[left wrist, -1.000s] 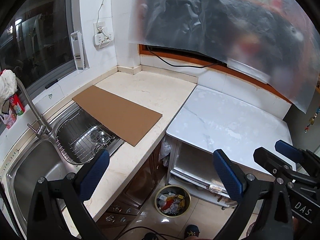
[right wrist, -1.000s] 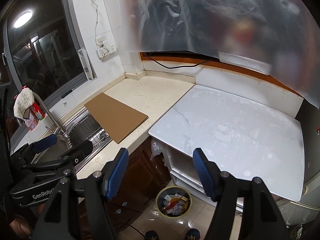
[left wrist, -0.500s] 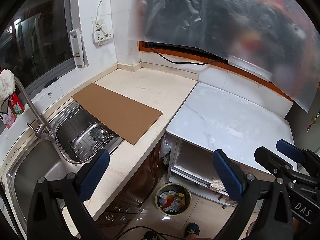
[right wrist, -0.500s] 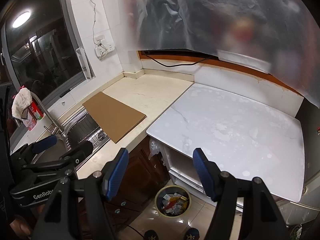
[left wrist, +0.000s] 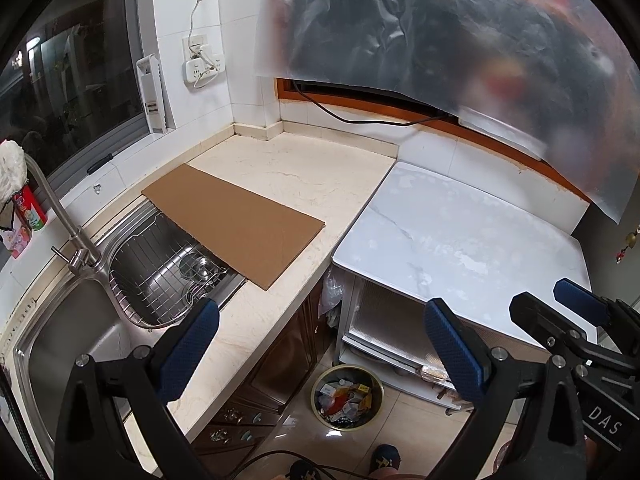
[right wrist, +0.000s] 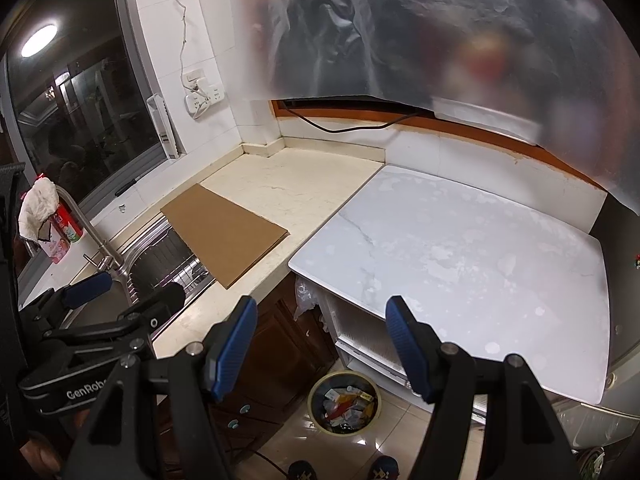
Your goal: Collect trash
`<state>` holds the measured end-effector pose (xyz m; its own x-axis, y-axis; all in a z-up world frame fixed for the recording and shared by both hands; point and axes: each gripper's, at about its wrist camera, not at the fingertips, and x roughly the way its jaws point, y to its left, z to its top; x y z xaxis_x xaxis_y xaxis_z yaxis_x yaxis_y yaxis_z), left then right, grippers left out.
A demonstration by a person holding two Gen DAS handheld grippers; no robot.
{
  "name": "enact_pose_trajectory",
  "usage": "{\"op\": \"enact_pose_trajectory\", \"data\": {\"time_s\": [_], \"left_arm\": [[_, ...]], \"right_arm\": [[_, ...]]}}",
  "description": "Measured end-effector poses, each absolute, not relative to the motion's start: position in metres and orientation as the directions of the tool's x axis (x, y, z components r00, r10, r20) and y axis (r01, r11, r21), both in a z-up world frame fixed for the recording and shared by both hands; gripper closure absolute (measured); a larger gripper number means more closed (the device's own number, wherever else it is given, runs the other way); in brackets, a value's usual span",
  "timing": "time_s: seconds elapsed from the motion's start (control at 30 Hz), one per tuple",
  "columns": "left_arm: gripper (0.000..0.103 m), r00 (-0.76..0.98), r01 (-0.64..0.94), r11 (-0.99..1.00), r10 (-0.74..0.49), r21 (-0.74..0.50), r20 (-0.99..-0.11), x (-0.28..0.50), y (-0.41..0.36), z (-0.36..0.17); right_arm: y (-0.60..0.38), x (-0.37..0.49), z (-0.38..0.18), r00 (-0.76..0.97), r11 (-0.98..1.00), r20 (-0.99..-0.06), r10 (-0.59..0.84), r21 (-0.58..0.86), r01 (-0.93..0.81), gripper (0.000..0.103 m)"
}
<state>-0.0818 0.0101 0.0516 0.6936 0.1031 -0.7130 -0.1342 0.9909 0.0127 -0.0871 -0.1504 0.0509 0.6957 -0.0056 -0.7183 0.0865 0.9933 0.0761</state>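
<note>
A round trash bin (left wrist: 347, 396) full of mixed wrappers stands on the tiled floor below the counter; it also shows in the right wrist view (right wrist: 345, 402). My left gripper (left wrist: 320, 344) is open and empty, held high above the bin and counter edge. My right gripper (right wrist: 322, 344) is open and empty, also high above the bin. Each gripper shows in the other's view: the right one (left wrist: 576, 320) at the right, the left one (right wrist: 124, 294) at the left. No loose trash shows on the counters.
A brown cardboard sheet (left wrist: 236, 224) lies on the beige counter (left wrist: 304, 176), partly over the steel sink (left wrist: 60, 344) with a wire rack. A white marble top (left wrist: 460, 236) stands at the right. A faucet (left wrist: 60, 216) and a wall socket (left wrist: 202, 64) are at the left.
Both grippers have risen and pulled back slightly, so the counters and bin look a little lower and smaller. Both stay open and empty.
</note>
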Motion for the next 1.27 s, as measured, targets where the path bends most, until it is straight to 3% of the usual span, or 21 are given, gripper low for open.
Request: {"op": "enact_pose_trajectory", "data": {"time_s": [1.27], "left_arm": [[0.004, 0.657, -0.097, 0.995, 0.081, 0.022, -0.75, -0.07, 0.037, 0.037]], "right_arm": [[-0.16, -0.075, 0.041, 0.665, 0.994, -0.747, -0.002, 0.073, 0.086, 0.036]]}}
